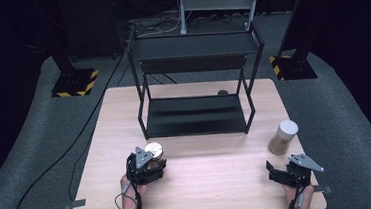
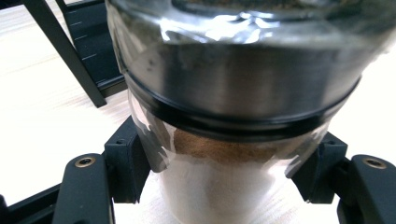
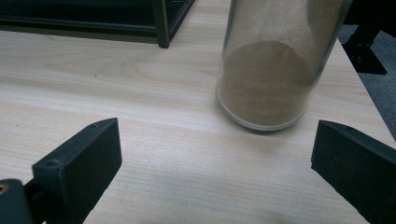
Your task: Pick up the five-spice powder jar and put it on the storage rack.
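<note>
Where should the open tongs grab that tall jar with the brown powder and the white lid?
Grab the tall clear jar of brown powder around its straight round middle, below the white lid. It stands upright on the wooden table, so probably come in level from the person's side, where the right tongs already face it, open with one jaw toward each side. Its walls are smooth, so squeeze squarely across the widest part.

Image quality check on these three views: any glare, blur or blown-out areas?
High view: soft and low in detail, dark surroundings, table evenly lit. Left gripper view: the jar held by the left gripper sits very close, with glare streaks on its metal lid band and the table behind it blown out to white. Right gripper view: clear, the jar of brown powder ahead of the open right gripper throws a faint shadow.
</note>
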`<state>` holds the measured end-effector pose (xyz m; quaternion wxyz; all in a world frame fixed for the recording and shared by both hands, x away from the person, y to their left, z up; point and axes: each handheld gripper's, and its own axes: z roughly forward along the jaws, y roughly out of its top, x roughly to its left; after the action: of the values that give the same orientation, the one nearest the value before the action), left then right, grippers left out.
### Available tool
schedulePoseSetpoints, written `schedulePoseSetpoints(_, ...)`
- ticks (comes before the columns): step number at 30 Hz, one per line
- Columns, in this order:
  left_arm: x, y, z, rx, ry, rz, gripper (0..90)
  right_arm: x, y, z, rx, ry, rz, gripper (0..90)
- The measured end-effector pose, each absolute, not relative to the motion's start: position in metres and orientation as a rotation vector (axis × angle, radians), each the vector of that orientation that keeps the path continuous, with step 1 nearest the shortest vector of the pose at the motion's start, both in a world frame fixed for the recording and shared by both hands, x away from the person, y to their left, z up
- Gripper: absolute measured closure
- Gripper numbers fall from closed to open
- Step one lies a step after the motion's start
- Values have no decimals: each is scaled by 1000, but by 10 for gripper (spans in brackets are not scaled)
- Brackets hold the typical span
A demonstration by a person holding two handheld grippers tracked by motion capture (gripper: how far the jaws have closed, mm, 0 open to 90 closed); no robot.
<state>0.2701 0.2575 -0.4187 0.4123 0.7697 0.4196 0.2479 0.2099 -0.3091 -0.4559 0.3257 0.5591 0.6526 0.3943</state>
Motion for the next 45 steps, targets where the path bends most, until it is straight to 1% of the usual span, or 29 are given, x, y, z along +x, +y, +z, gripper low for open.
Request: schedulePoseSetpoints(45,308,250,-413,1973,1057,596,315,210,-309,-456,1467,1714,1035,6)
